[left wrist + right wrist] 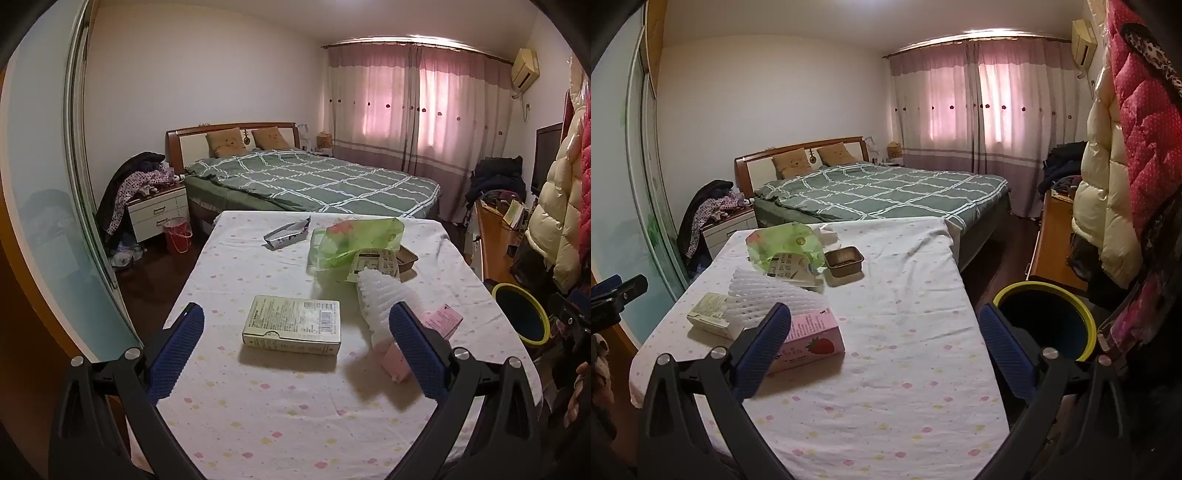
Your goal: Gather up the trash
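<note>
On the table's spotted white cloth (258, 406) lies trash: a pale green box (293, 325), a white foam net sleeve (380, 302), a pink strawberry carton (809, 341), a green plastic bag (351, 240), a printed card pack (376, 264), a foil tray (845, 259) and a silver wrapper (288, 233). My left gripper (295, 354) stands open, its blue pads on either side of the green box, apart from it. My right gripper (886, 350) is open over bare cloth, with the pink carton just behind its left pad. A yellow-rimmed bin (1047, 317) stands right of the table.
Behind the table is a bed (314, 181) with a green checked cover. A nightstand (157, 214) piled with clothes and a red basket (178, 233) stand at left. Coats (1108, 184) hang at right above a wooden desk (1052, 240). A glass sliding door (44, 221) runs along the left.
</note>
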Demonstrator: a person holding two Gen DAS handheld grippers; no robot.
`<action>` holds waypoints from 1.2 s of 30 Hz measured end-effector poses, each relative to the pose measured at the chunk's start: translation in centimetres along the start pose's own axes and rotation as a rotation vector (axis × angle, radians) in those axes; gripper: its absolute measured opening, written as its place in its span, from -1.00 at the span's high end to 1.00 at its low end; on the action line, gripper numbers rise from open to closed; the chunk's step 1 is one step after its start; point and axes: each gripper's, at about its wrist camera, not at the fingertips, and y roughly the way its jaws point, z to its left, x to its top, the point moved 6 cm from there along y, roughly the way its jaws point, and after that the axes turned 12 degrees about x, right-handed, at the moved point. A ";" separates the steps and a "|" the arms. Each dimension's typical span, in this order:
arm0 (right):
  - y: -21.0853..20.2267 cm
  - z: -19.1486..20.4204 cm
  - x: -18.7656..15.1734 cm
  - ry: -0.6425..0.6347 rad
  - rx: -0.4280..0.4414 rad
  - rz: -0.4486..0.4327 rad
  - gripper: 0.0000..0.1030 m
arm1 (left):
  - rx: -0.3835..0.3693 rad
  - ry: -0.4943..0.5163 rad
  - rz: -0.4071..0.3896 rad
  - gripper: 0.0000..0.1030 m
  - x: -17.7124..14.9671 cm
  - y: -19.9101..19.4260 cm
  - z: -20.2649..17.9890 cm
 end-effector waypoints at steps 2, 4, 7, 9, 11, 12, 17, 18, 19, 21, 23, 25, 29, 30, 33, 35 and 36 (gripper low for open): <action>0.1 0.0 -0.1 0.004 0.004 0.010 -0.89 | -0.001 0.002 0.002 -0.92 -0.4 0.5 -0.2; 0.1 0.1 0.0 0.000 0.002 0.010 -0.89 | -0.001 0.000 0.006 -0.92 -0.6 0.9 -0.2; 0.1 0.2 0.0 -0.002 0.003 0.009 -0.89 | -0.002 0.003 0.001 -0.92 0.1 0.0 0.1; 0.1 0.3 0.0 -0.005 0.001 0.010 -0.89 | -0.002 0.006 -0.001 -0.92 0.1 -0.1 0.0; 0.2 0.0 0.0 0.009 0.011 0.012 -0.89 | -0.002 0.003 0.003 -0.92 0.1 0.0 0.1; 0.3 0.0 0.1 0.010 0.011 0.012 -0.89 | -0.004 0.004 0.004 -0.92 0.1 0.1 0.1; 0.2 -0.1 -0.3 0.016 0.009 0.011 -0.89 | -0.008 0.012 0.008 -0.92 0.2 0.2 0.1; 0.3 0.2 -0.1 0.018 0.009 0.013 -0.89 | -0.009 0.011 0.009 -0.92 0.2 0.3 0.1; 0.3 0.2 -0.1 0.019 0.010 0.014 -0.89 | -0.008 0.016 0.006 -0.92 0.0 0.1 -0.4; 0.6 -0.2 -0.4 0.021 0.008 0.014 -0.89 | -0.012 0.014 0.007 -0.92 0.0 0.1 -0.5; 0.6 -0.2 -0.4 0.020 0.005 0.012 -0.89 | -0.010 0.018 0.006 -0.92 0.0 0.0 -0.6; 0.6 -0.3 -0.2 0.028 0.002 0.011 -0.89 | -0.012 0.021 0.007 -0.92 0.0 0.0 -0.8; 0.6 -0.3 -0.3 0.030 0.002 0.014 -0.89 | -0.016 0.027 0.008 -0.92 0.0 -0.1 -1.2; 0.5 -0.3 -0.3 0.031 0.003 0.014 -0.89 | -0.017 0.022 0.009 -0.92 0.1 0.1 -0.7; 0.5 -0.3 -0.3 0.030 0.001 0.014 -0.89 | -0.019 0.023 0.009 -0.92 0.1 0.0 -0.8; 0.6 -0.4 -0.2 0.032 0.003 0.015 -0.89 | -0.018 0.024 0.010 -0.92 0.1 0.1 -0.8; 0.6 -0.4 -0.2 0.032 0.002 0.016 -0.89 | -0.019 0.024 0.009 -0.92 0.2 0.1 -0.9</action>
